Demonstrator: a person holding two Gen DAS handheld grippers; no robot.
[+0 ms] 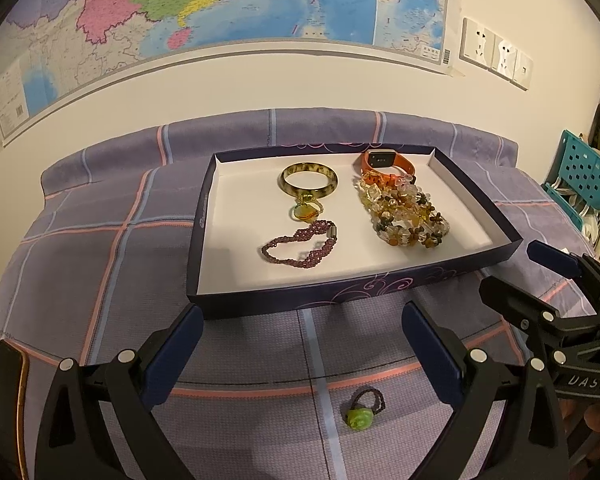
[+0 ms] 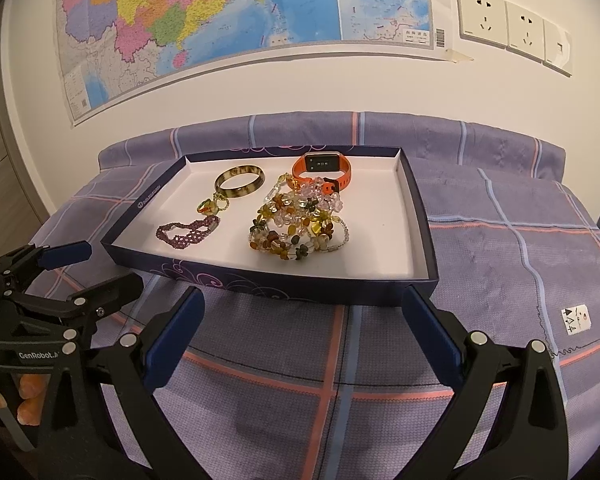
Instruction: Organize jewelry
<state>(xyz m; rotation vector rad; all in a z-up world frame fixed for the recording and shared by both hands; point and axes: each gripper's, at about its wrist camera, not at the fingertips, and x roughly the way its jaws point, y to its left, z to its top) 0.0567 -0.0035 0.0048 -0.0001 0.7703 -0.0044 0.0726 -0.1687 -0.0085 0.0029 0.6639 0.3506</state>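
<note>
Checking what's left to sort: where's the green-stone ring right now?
In the left wrist view the green-stone ring lies on the purple plaid bedspread, outside the tray, just in front of its near wall and between the open left gripper's fingers; the right wrist view doesn't show it.

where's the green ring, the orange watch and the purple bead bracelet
green ring [image 1: 359, 418]: left wrist view, on its green stone, lying on the cloth outside the tray.
orange watch [image 2: 325, 165]: right wrist view, on the watch body.
purple bead bracelet [image 1: 298, 245]: left wrist view, on its beaded strand.
</note>
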